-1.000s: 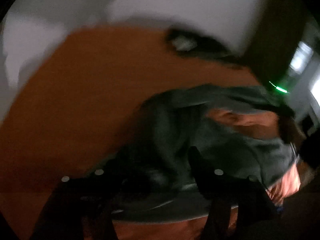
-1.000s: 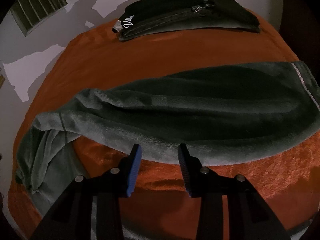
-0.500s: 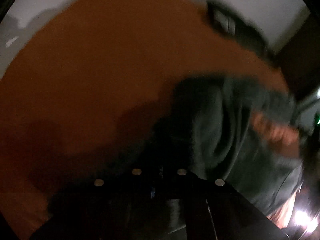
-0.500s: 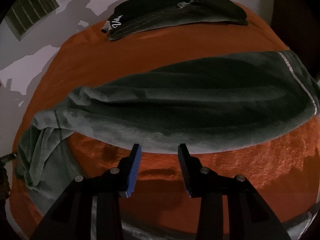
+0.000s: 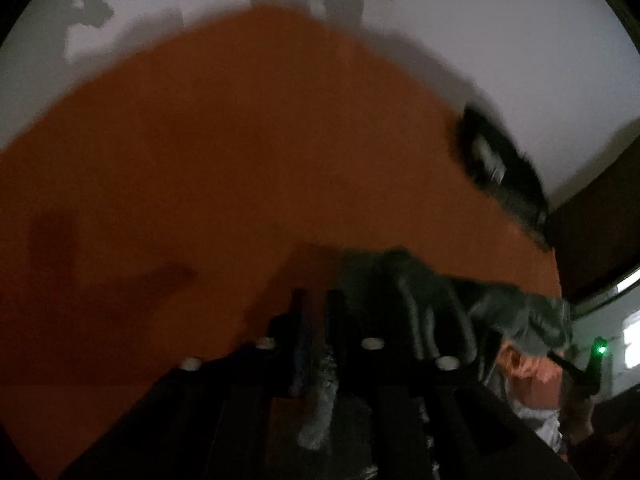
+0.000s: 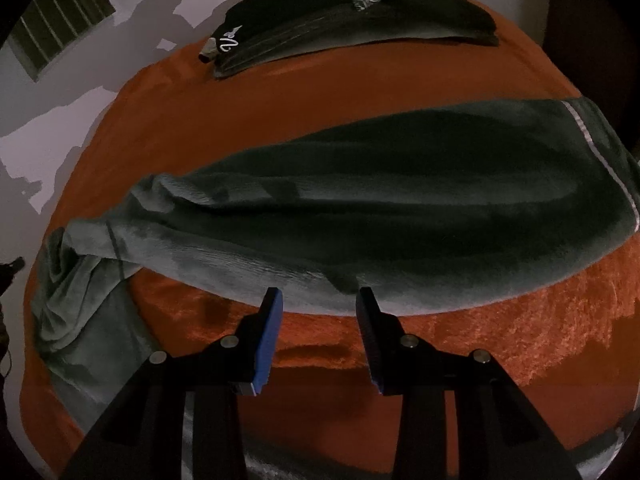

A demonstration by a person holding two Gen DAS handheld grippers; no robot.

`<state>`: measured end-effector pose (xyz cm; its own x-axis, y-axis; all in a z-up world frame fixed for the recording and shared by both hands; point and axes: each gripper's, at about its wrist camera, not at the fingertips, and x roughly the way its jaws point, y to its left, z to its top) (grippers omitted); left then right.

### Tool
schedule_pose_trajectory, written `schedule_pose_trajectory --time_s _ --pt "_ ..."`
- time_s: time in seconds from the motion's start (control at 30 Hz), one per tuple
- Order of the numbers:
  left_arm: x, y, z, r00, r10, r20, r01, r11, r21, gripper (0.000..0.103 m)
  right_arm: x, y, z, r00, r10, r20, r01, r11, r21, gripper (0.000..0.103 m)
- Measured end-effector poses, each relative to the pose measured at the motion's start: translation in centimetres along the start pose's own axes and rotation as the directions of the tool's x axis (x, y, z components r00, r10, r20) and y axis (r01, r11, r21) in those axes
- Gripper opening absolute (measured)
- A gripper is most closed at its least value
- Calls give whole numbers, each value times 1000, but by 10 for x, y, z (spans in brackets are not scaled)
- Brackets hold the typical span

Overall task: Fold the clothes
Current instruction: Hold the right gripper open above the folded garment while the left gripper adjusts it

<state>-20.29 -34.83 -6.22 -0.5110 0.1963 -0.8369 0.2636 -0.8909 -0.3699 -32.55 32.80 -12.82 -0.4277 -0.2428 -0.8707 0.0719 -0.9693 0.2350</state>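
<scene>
Because the left wrist view is dark and blurred, detail there is limited; the left gripper has its jaws nearly closed, clenched on a bunched end of the grey-green fleece garment; the right gripper stands released, jaws apart, tips just at the garment's near edge; it lies lengthwise across the orange blanket; a folded dark garment lies beyond, well apart

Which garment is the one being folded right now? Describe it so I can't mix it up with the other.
On the orange blanket, two dark garments lie. The grey-green fleece piece stretches across the middle, just beyond the right gripper. Unlike the flat folded black garment with white lettering at the far edge, it is spread long, bunched at its left end, with a pale stripe at the right.
</scene>
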Motion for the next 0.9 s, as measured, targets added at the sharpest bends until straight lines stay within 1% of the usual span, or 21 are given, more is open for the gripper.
schedule_pose_trajectory --time_s 0.07,0.13,0.17,0.23,0.27,0.3,0.33,0.4,0.47,0.5,0.53,0.57,0.6,0.63,0.67,0.77,0.8,0.83,0.87,0.9 --pt "36 2 17 995 54 -89 -55 998 -9 52 3 2 1 1000 7 -10 -7 1000 3 37" --pt "50 -1 20 993 26 -116 -30 999 -28 53 6 5 2 1000 12 -20 -12 1000 1 37" --pt "52 -7 19 994 -22 -111 20 1000 -18 53 6 7 1 1000 16 -23 -16 1000 -1 37" --pt "56 -19 16 988 -117 -102 118 993 3 51 5 9 -1 999 21 -26 -21 1000 -8 37" --pt "57 -25 14 983 -155 -96 158 987 22 29 4 8 -2 999 21 -26 -21 1000 -11 37" --pt "55 -36 11 989 -129 -76 136 986 96 3 2 7 -3 1000 19 -25 -20 1000 -12 37" --pt "50 -48 3 994 -97 -55 105 980 171 3 0 6 -3 1000 17 -23 -17 1000 -13 37" --pt "21 -67 -27 991 -127 40 113 962 247 2 -3 1 -4 1000 11 -17 -11 1000 -7 37" --pt "-8 -85 -58 978 -166 127 118 939 322 0 -7 -3 -4 1000 6 -9 -6 1000 5 37" --pt "-18 -98 -80 971 -203 123 143 914 379 0 -8 -4 -5 1000 3 -4 -3 1000 6 37" --pt "-24 -121 -113 972 -222 81 159 868 471 0 -9 -5 -6 1000 -1 -1 1 1000 6 37" --pt "-19 -134 -130 976 -213 42 163 845 510 0 -9 -6 -5 1000 -6 1 6 1000 6 37" --pt "-14 -146 -162 981 -191 -38 181 817 547 0 -9 -6 -5 1000 -7 1 7 1000 6 37" --pt "-6 -151 -191 982 -157 -105 189 815 548 1 -7 -5 -4 1000 -4 -2 4 1000 8 37" --pt "-1 -155 -207 986 -120 -119 167 820 548 1 -5 -3 -4 1000 -1 -4 1 1000 9 37" --pt "-5 -161 -228 992 -27 -124 95 801 591 2 0 0 -2 1000 7 -11 -7 1000 13 37" --pt "-7 -164 -209 995 -33 -94 82 809 582 2 2 1 -1 1000 10 -14 -10 1000 14 37" --pt "-11 -157 -180 995 -63 -76 94 840 535 4 4 4 0 1000 15 -16 -14 1000 13 37" --pt "-16 -150 -151 994 -91 -57 107 868 486 20 5 8 1 1000 22 -19 -22 1000 8 37" --pt "-20 -142 -122 993 -115 -34 118 892 436 47 7 13 2 999 30 -22 -30 1000 3 37"
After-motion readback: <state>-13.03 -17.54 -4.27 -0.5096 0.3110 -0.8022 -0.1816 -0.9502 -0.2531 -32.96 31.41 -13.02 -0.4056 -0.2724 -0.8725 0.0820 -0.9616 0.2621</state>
